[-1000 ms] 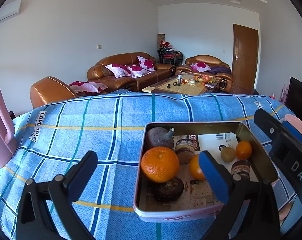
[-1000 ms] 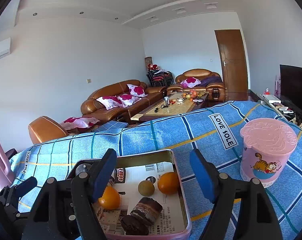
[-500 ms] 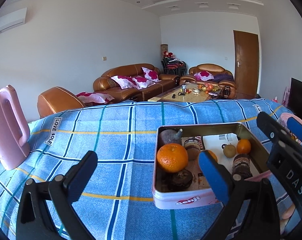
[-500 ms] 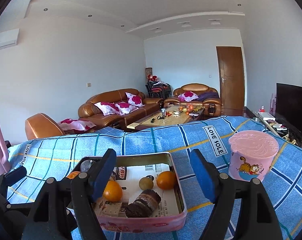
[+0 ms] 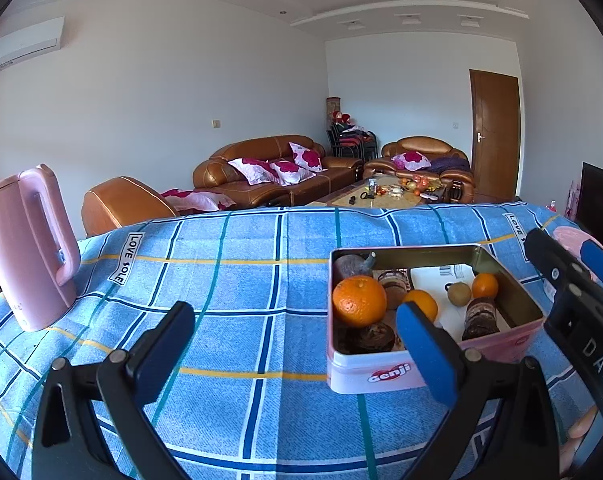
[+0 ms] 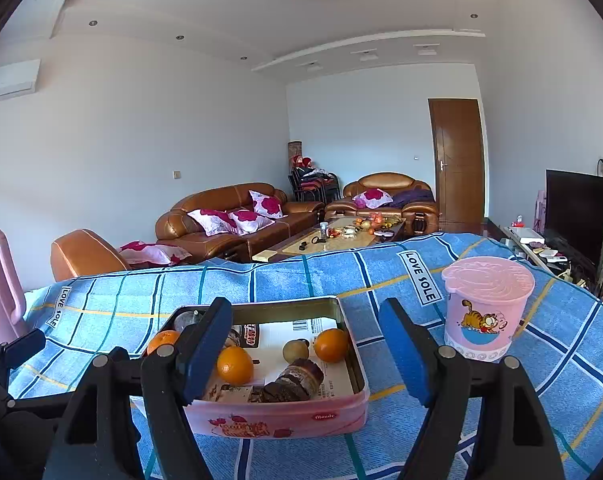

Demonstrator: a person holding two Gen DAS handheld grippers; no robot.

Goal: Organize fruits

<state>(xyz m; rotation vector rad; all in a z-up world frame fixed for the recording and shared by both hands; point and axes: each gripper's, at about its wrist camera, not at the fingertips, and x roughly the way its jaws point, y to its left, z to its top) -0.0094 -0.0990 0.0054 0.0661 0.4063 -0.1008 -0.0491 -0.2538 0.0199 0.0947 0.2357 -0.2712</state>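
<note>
Both grippers are wide open and hold nothing. The left gripper (image 5: 293, 354) and the right gripper (image 6: 305, 354) hang near the pink tin (image 6: 277, 420), this side of it, tipped a little down. In the tin lie a big orange (image 5: 358, 300), two small oranges (image 6: 234, 365), a brownish round fruit (image 6: 295, 351) and dark cakes (image 6: 295, 378). The fruit looks gathered, so I think little is left.

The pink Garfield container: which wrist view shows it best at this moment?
The right wrist view. There the pink Garfield container stands whole and unblocked on the blue checked cloth, lid and cat print clear, right of the tin. The left wrist view shows only a pink sliver behind the right gripper.
</note>
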